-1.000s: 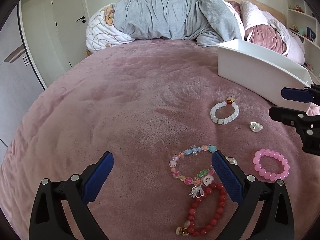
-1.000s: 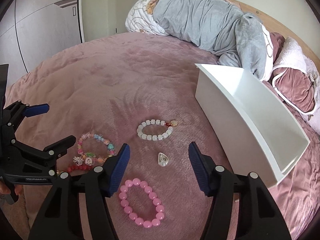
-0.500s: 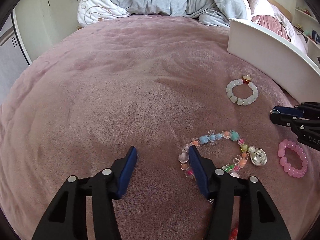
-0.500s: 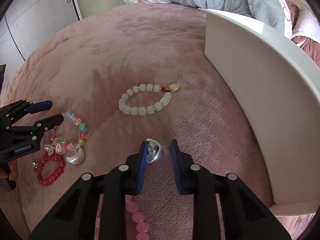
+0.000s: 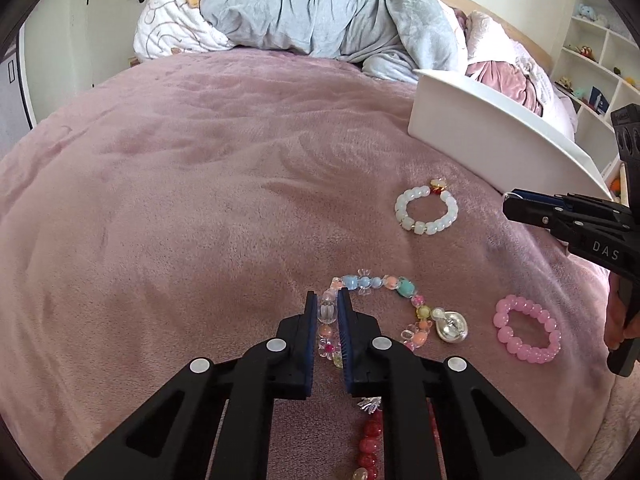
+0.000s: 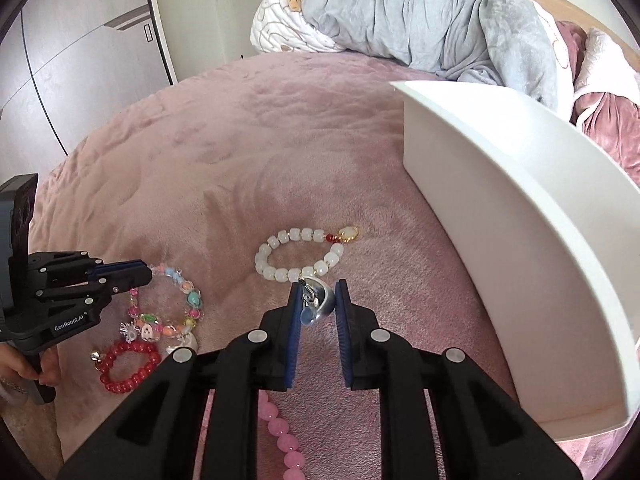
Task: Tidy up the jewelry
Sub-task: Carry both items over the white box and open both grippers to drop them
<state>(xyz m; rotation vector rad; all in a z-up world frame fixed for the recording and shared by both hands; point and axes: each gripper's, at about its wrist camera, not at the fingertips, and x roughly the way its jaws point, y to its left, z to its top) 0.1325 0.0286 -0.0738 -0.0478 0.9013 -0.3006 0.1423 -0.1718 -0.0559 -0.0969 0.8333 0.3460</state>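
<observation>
My left gripper (image 5: pixel 328 312) is shut on a bead of the multicoloured bracelet (image 5: pixel 404 288), which lies on the pink blanket; it also shows in the right wrist view (image 6: pixel 176 304). My right gripper (image 6: pixel 318 304) is shut on a silver pendant (image 6: pixel 318 302) and holds it just above the blanket, in front of the white bead bracelet (image 6: pixel 304 256). A second silver pendant (image 5: pixel 452 326) lies by the multicoloured bracelet. A pink bracelet (image 5: pixel 526 334) and a red bracelet (image 6: pixel 128 366) lie nearby.
A white open box (image 6: pixel 520 216) stands on the bed to the right of the jewelry. Grey and patterned duvets (image 5: pixel 320 8) are piled at the far end. A wardrobe (image 6: pixel 80 40) stands left, shelves (image 5: pixel 600 60) right.
Both grippers closed: the left one onto a bead of the multicoloured bracelet, the right one onto the silver pendant, which it has lifted off the blanket.
</observation>
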